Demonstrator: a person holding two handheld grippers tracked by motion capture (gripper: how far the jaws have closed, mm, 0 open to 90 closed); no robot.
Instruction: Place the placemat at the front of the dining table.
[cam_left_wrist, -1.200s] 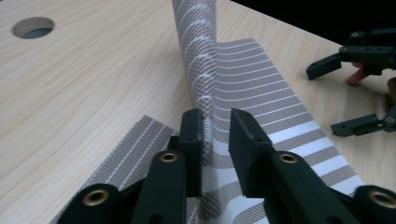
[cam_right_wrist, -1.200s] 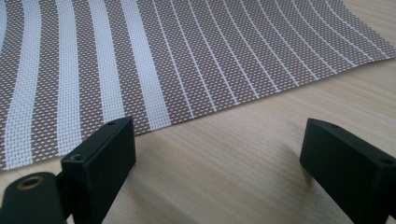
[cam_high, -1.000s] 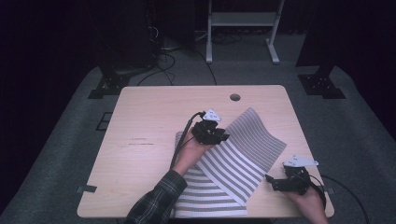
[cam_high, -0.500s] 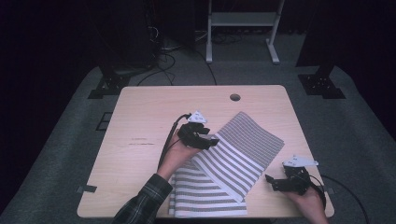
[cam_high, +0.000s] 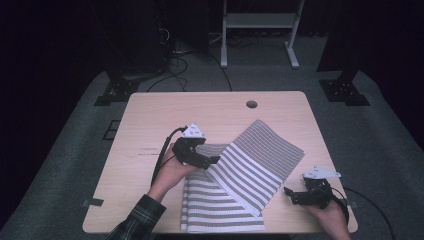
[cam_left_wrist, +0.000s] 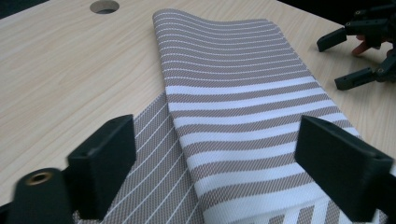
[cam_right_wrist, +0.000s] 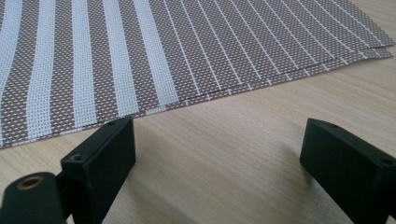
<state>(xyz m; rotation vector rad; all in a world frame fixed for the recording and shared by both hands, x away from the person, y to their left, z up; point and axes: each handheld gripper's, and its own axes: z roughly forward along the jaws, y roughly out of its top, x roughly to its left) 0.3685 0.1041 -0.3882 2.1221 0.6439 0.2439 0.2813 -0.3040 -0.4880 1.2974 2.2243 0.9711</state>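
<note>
Tongs (cam_left_wrist: 217, 154) (left) just opened wide, holding nothing, above striped mat (cam_left_wrist: 233, 93).

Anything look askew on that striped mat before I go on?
Yes. The striped mat is folded over crookedly: its upper layer lies at a slant across the lower one, so the edges do not line up, and a stretch of the lower layer sticks out at the near table edge. No damage shows.

Striped mat (cam_high: 250, 172) coarse woven mesh; table (cam_high: 165, 120) matt pale wood.
</note>
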